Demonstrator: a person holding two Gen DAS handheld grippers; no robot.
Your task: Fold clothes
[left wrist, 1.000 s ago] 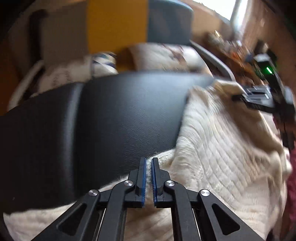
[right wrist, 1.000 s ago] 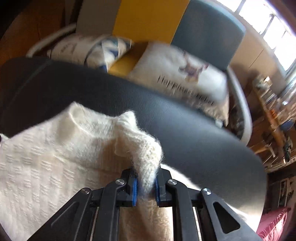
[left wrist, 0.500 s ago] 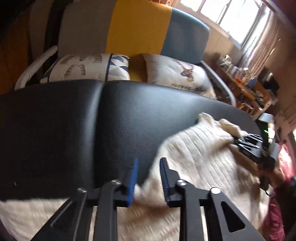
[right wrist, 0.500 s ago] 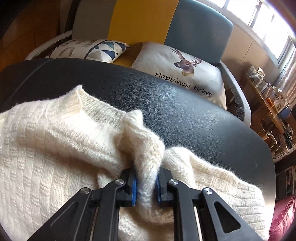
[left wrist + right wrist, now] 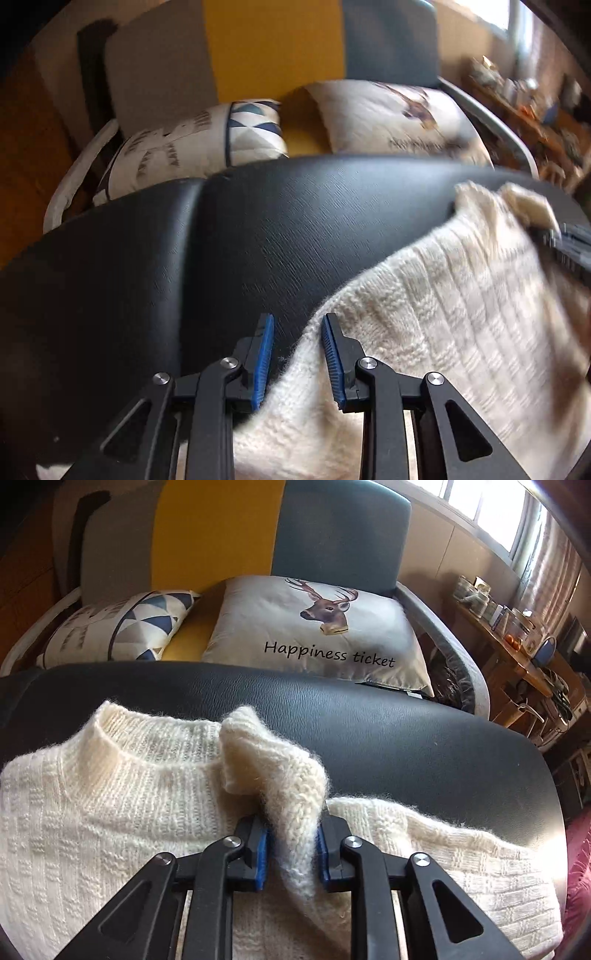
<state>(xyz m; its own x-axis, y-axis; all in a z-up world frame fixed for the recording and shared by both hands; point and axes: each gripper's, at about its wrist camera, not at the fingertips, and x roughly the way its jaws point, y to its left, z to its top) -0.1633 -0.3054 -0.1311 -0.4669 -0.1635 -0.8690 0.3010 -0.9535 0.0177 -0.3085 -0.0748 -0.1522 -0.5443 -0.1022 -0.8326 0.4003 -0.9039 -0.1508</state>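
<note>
Two grippers on one cream sweater (image 5: 110, 812), spread on the black padded bench (image 5: 406, 738). Our right gripper (image 5: 291, 843) pinches a fuzzy fold nr the collar; left gripper (image 5: 297, 354) gapes, hem edge betw its pads, toward the near edge.

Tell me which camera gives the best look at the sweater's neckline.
The right wrist view. There the cream sweater shows its ribbed collar sharply, beside the fold pinched in the right gripper. The left wrist view shows only the blurred knit body and an edge between the open left gripper.
</note>
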